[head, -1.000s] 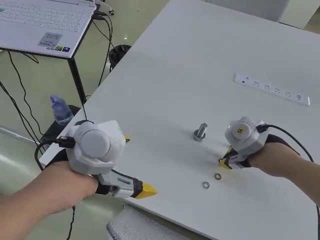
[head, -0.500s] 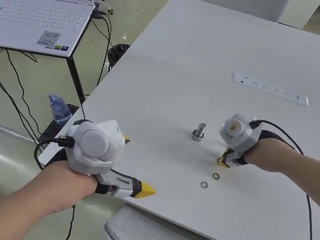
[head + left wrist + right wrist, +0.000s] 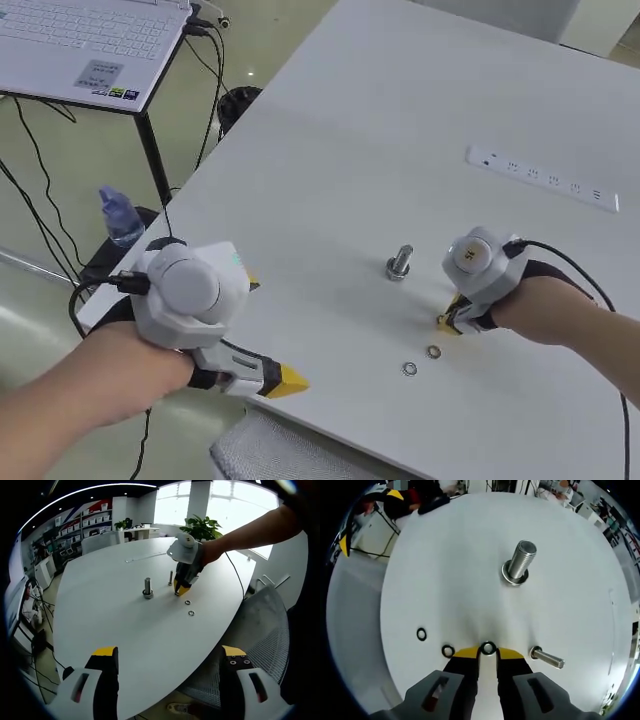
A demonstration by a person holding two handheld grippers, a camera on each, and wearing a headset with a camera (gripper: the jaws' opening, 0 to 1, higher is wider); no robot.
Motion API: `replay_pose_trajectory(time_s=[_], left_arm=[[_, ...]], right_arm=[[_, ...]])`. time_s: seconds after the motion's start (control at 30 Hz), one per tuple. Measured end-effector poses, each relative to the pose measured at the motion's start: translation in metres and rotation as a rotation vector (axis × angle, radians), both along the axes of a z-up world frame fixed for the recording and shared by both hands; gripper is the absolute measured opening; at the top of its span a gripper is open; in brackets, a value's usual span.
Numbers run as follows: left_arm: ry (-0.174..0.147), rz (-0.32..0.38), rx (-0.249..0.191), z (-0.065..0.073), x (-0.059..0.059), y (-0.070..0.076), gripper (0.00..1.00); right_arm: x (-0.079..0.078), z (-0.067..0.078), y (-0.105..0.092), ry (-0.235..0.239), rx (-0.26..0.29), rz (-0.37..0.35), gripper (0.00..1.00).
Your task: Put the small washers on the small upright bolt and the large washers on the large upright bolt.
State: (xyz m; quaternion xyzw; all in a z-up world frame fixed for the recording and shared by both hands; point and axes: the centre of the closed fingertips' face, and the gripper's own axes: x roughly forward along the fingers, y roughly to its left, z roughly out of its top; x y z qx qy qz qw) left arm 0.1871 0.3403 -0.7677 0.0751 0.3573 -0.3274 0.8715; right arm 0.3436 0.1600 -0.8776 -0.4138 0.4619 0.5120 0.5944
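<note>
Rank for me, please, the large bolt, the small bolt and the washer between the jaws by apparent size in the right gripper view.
1. large bolt
2. small bolt, clearly slimmer though nearer the camera
3. washer between the jaws, smallest

Large bolt (image 3: 520,562): bright metal, glossy, ridged thread. Table (image 3: 350,130) under large bolt: white, smooth, matt. Loose washer (image 3: 488,648) nearest large bolt: dark ring, likely metal. Right gripper (image 3: 443,322) beside large bolt: smooth white plastic shell, yellow tips. Small bolt (image 3: 547,658): polished metal.
</note>
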Motion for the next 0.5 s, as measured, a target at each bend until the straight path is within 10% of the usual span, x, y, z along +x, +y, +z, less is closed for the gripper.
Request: replay_pose_trajectory(time_s=[0.5], left_arm=[[-0.011,-0.01,-0.011,0.003,0.005,-0.008,0.83]], right_arm=[[0.0,0.016,-0.017,-0.001,0.019,-0.045,0.14]])
